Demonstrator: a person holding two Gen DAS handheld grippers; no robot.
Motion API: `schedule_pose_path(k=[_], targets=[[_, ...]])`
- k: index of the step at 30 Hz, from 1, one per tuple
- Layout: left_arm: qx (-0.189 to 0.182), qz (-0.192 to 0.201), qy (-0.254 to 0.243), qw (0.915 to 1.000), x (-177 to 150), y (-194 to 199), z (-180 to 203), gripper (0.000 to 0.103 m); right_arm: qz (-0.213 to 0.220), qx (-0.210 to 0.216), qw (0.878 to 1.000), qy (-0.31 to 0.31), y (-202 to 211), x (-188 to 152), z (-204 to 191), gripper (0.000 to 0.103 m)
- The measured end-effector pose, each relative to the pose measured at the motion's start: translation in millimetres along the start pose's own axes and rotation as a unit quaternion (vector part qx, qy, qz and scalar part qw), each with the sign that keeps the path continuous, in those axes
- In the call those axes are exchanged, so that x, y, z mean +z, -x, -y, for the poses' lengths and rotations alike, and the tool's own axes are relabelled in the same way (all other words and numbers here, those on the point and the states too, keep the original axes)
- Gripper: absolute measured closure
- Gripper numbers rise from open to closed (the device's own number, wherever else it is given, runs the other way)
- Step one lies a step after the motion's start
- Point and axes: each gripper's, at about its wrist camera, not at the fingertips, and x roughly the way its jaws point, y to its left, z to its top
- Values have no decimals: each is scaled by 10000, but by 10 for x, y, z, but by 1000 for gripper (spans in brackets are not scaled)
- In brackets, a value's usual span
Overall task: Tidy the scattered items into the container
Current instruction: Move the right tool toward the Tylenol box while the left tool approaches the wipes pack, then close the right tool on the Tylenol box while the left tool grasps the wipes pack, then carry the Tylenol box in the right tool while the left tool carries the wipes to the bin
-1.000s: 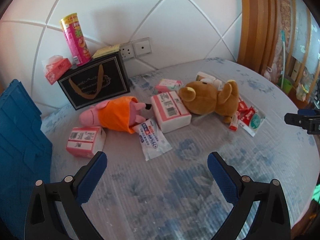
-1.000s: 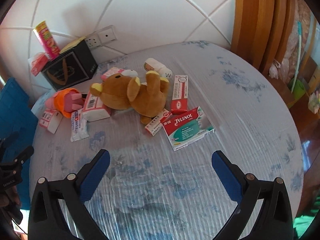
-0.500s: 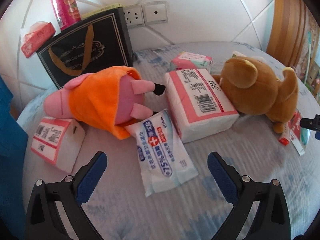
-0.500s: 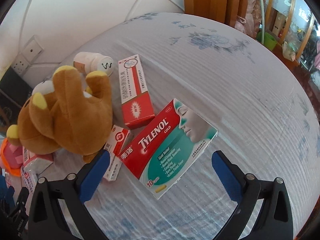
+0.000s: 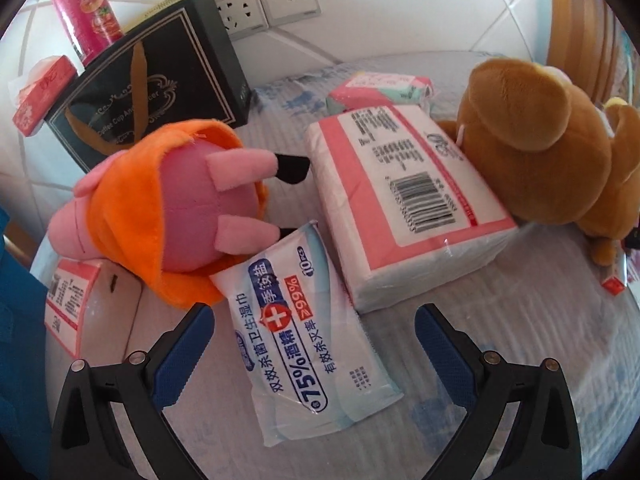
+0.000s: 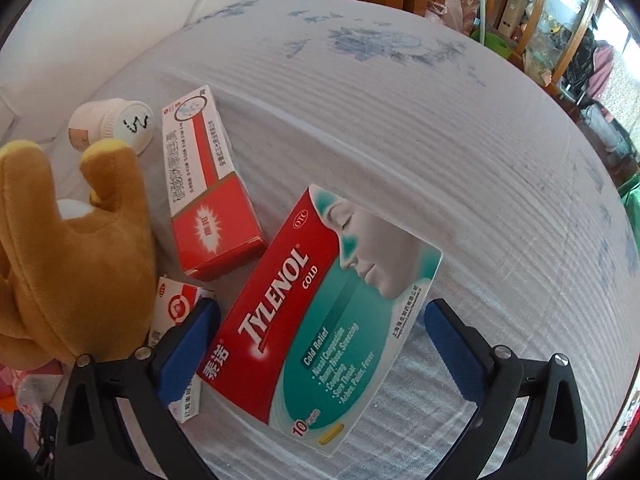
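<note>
The left gripper [image 5: 312,344] is held wide open, low over the bed, and the wet-wipes pack [image 5: 308,332] lies flat between its blue fingers. Nothing is squeezed yet. It seems to be lined up this way so the thin pack can be pinched from both sides. One corner of the pack is tucked under the pig toy [image 5: 172,208], so it may need to be slid out.

The right gripper [image 6: 320,344] is spread open too, and the Tylenol box [image 6: 320,320] is set between its fingers. The box lies flat and turned a little, so it may be caught by its long edges. A small red-and-white box [image 6: 176,308] is pressed close to the left finger and could be bumped.

Farther off, the big tissue pack [image 5: 404,208] is leaned on by the brown bear [image 5: 552,152]. A long red box [image 6: 208,196] and a white bottle [image 6: 112,124] are seen past the Tylenol box.

A blue bin [image 5: 16,320] is seen only at the left edge. It is likely where things must be put, but what is inside cannot be seen. At the back a black gift bag [image 5: 152,80] is stood against the wall; its inside is hidden too.
</note>
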Motion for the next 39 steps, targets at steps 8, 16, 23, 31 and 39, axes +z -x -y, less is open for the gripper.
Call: schedule_pose_path(k=[8, 16, 23, 31, 39], targets=[[-211, 39, 211, 9995, -38, -82, -63, 9, 306, 95, 9987, 403, 97, -101, 9, 16], [-435, 65, 300, 9986, -184, 31, -133, 46, 351, 485, 9967, 556, 161, -144, 144, 23], [-482, 76, 315, 9983, -349, 231, -161, 48, 402, 589, 9944, 774, 251, -227, 228, 23], [-491, 216, 328, 9980, -417, 549, -181, 48, 511, 690, 9915, 973, 526, -324, 279, 23], [-507, 375, 385, 9973, -448, 906, -286, 48, 640, 751, 9888, 1124, 859, -430, 310, 23]])
